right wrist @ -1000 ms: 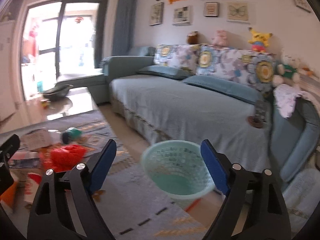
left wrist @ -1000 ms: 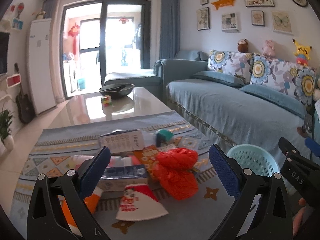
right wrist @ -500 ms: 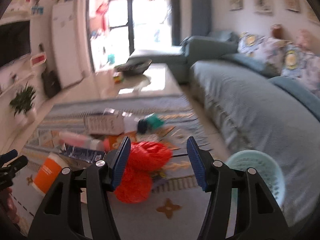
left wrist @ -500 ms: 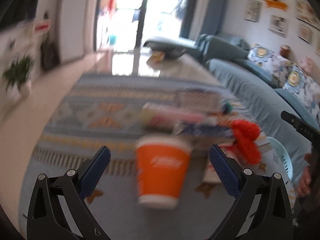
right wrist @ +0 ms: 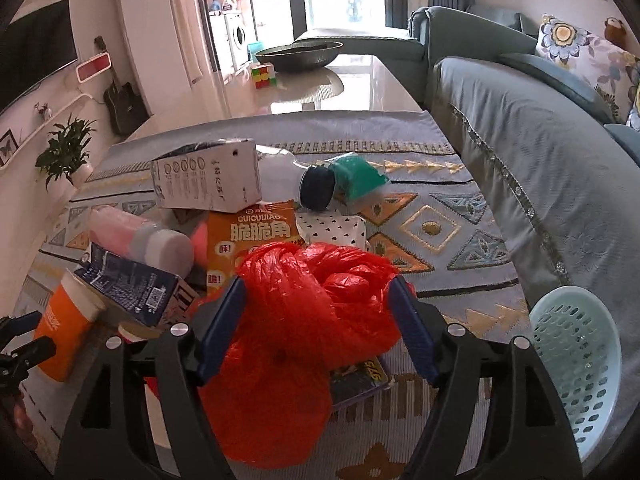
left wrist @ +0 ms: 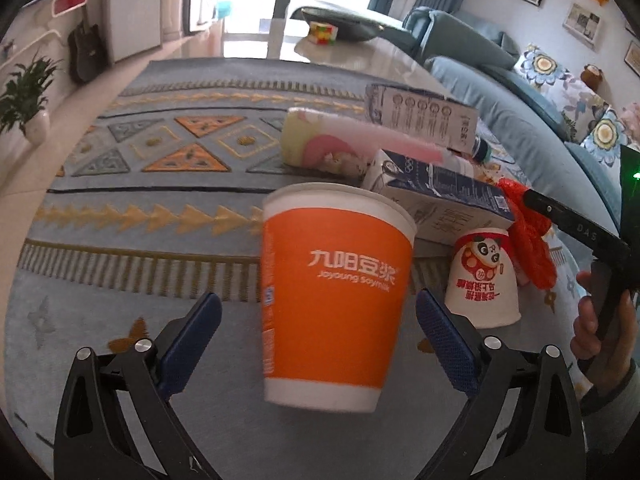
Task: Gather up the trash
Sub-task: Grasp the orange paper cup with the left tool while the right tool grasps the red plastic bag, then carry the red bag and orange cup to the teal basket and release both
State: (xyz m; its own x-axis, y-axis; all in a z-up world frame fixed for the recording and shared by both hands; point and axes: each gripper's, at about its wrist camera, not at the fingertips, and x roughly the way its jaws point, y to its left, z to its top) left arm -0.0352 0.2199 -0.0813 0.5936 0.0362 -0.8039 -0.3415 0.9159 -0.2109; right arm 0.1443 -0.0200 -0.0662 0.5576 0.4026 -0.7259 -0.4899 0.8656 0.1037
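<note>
The left gripper [left wrist: 318, 340] stands open, its blue pads either side of the upright orange cup [left wrist: 334, 296] without touching; the right gripper [right wrist: 318, 322], also open, brackets the red plastic bag [right wrist: 312, 316]. Squeeze each low and centred, gently, since cup and bag would crush or slip. Beyond, cartons and bottles pile together; the mint basket [right wrist: 576, 352] sits rightward, partly cut off.

A paper cup [left wrist: 334, 296] stands upright on the rug [left wrist: 132, 216], with cartons [left wrist: 444, 204] and a bottle [right wrist: 136, 236] heaped behind it. The plastic bag [right wrist: 308, 320] lies to their right, the basket [right wrist: 576, 364] beyond by the sofa [right wrist: 540, 152].
</note>
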